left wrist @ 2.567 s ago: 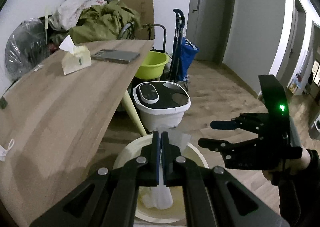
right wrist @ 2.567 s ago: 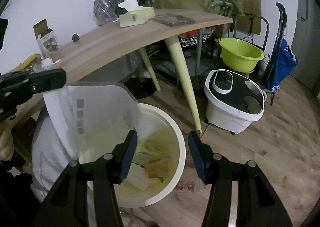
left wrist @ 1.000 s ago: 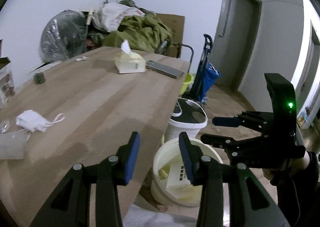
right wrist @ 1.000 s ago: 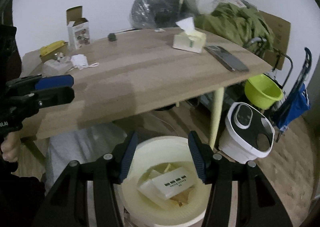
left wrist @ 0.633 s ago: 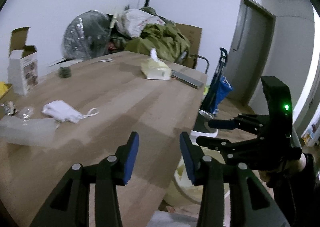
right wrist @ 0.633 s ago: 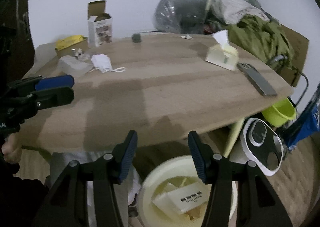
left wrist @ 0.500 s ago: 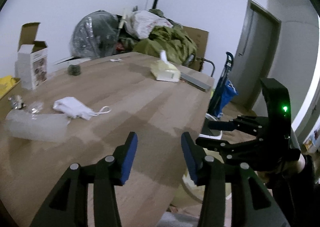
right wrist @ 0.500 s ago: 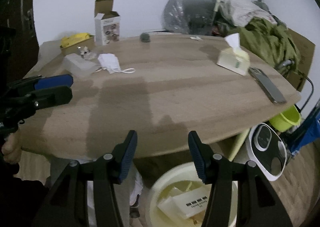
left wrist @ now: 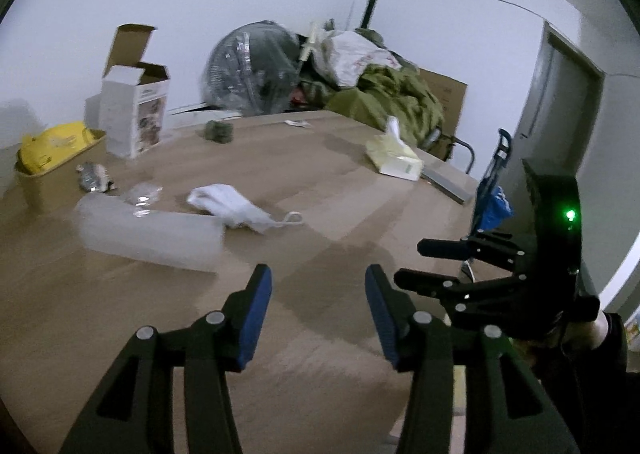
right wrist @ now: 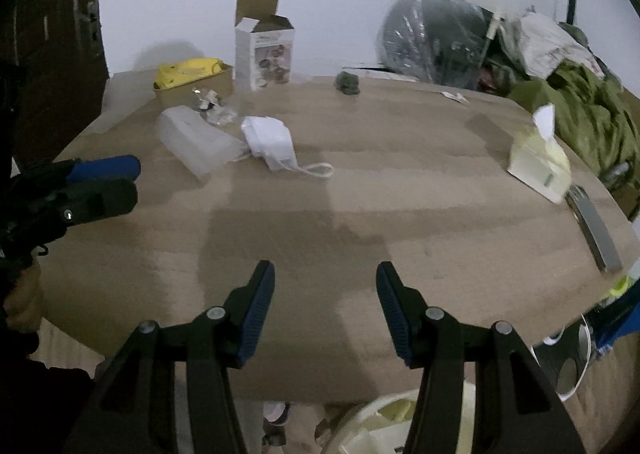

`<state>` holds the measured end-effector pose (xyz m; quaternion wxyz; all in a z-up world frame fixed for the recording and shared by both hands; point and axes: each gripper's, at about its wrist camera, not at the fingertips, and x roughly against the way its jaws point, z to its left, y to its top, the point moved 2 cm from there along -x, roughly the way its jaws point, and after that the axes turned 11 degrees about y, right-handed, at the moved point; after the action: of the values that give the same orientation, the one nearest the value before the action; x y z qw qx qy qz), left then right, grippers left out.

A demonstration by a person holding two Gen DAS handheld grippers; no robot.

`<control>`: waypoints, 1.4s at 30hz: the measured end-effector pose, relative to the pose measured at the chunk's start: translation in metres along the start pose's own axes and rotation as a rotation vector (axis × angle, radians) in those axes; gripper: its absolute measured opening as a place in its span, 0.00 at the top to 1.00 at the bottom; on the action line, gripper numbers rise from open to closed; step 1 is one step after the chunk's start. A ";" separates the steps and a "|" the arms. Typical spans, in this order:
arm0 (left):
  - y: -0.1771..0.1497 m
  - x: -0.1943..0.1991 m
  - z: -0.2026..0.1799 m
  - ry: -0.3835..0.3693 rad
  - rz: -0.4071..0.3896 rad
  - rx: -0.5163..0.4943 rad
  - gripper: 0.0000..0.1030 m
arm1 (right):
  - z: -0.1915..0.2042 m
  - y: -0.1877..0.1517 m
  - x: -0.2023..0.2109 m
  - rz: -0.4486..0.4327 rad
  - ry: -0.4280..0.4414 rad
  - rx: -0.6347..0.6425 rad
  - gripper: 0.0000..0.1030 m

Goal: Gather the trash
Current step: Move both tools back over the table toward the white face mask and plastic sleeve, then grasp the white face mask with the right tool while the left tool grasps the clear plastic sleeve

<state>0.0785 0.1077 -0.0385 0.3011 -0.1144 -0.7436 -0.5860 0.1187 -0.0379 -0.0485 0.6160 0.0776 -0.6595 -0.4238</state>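
Observation:
My left gripper (left wrist: 318,318) is open and empty above the wooden table (left wrist: 328,214). My right gripper (right wrist: 325,314) is open and empty over the table's near edge; it also shows in the left wrist view (left wrist: 424,262). On the table lie a clear plastic package (left wrist: 148,230) (right wrist: 196,144), a white face mask (left wrist: 236,210) (right wrist: 272,144), crumpled clear wrappers (left wrist: 142,194) (right wrist: 216,110) and an open white carton (left wrist: 132,114) (right wrist: 264,50). The cream trash bin (right wrist: 396,420) stands on the floor below the table edge, with trash inside.
A tissue box (left wrist: 394,162) (right wrist: 540,162) and a grey phone (right wrist: 596,234) lie on the table's right side. A yellow item in a cardboard tray (right wrist: 192,74) sits far left. A wrapped fan (left wrist: 256,70) and green clothes (left wrist: 392,98) are behind the table.
My left gripper let go of the clear package over the bin and opened. Both grippers rose from the bin to table height and turned left toward the trash on the table.

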 end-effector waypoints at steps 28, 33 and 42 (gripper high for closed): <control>0.016 -0.033 0.114 0.202 0.082 0.315 0.37 | 0.007 0.105 -0.103 0.060 0.157 0.086 0.51; 0.020 -0.040 0.126 0.199 0.091 0.359 0.30 | 0.010 0.123 -0.124 0.068 0.183 0.085 0.51; 0.022 -0.061 0.138 0.236 0.157 0.397 0.27 | 0.008 0.141 -0.156 0.091 0.206 0.089 0.51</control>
<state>0.0954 0.2546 -0.0743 0.4472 -0.0413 -0.7926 -0.4125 0.2066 0.1517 -0.0719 0.6951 0.1180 -0.6135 -0.3556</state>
